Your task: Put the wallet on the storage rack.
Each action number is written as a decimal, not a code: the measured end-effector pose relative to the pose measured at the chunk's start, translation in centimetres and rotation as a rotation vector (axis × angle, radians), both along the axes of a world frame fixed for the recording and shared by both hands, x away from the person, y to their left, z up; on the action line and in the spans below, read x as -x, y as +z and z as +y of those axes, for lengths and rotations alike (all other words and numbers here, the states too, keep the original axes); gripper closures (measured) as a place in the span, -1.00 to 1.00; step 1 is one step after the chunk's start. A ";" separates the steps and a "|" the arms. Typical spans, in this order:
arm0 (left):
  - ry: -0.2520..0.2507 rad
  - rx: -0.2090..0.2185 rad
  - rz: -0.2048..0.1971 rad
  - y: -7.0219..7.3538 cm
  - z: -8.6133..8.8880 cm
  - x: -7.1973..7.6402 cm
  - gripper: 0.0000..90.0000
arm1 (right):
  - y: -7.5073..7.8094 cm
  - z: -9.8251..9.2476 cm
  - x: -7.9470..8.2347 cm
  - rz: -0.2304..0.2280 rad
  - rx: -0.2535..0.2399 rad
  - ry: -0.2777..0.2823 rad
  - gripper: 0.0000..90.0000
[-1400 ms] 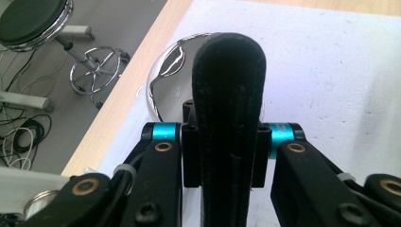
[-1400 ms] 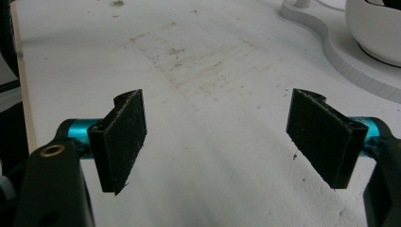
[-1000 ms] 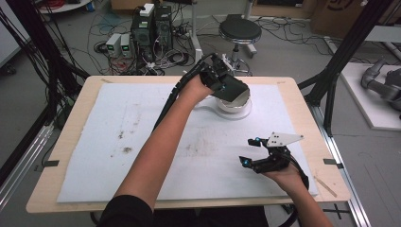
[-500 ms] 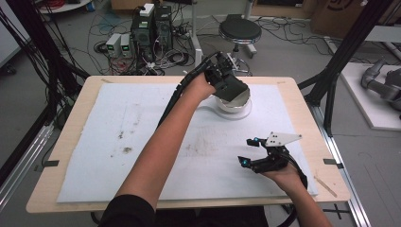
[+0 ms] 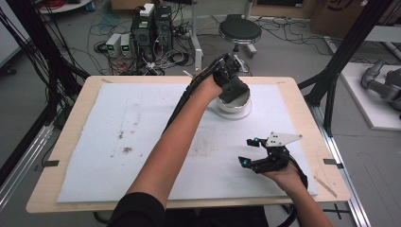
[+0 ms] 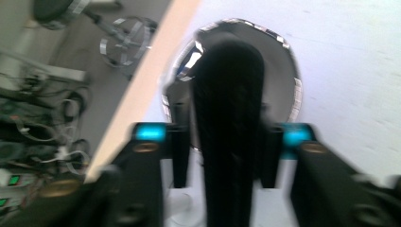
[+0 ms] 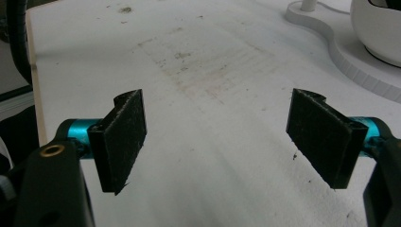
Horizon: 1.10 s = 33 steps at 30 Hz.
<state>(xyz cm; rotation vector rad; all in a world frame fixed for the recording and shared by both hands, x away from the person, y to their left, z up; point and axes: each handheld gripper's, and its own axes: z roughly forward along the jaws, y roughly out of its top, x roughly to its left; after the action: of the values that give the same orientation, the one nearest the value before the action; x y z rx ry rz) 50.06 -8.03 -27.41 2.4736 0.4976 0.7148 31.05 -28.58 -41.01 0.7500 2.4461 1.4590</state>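
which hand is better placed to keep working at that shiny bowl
Left. The left gripper sits right over the metal bowl, a dark thing between its jaws, which have just been opening. The right gripper rests open, apart from the bowl.

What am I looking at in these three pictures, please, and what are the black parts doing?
A person at a wooden table holds a hand-held claw in each hand; there is no robot arm. The high view looks down from above. The other two pictures come from cameras riding on each claw, looking along its two black jaws. A stained white mat covers the table. At its far side a shiny metal bowl sits on a white base. The left claw reaches over the bowl. Its jaws have just been opening, with a dark, blurred thing between them. The right claw is near the front edge, open and empty.
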 end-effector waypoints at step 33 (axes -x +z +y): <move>0.064 0.190 -0.170 2.3 3.1 -0.6 -0.07 | -0.2 0.0 -0.2 0.006 -0.003 -0.013 -0.53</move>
<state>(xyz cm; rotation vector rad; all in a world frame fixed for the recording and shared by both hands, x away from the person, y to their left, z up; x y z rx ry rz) 50.68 -4.93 -25.14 2.2076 0.5551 0.8538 31.21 -28.61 -41.22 0.7701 2.4401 1.4578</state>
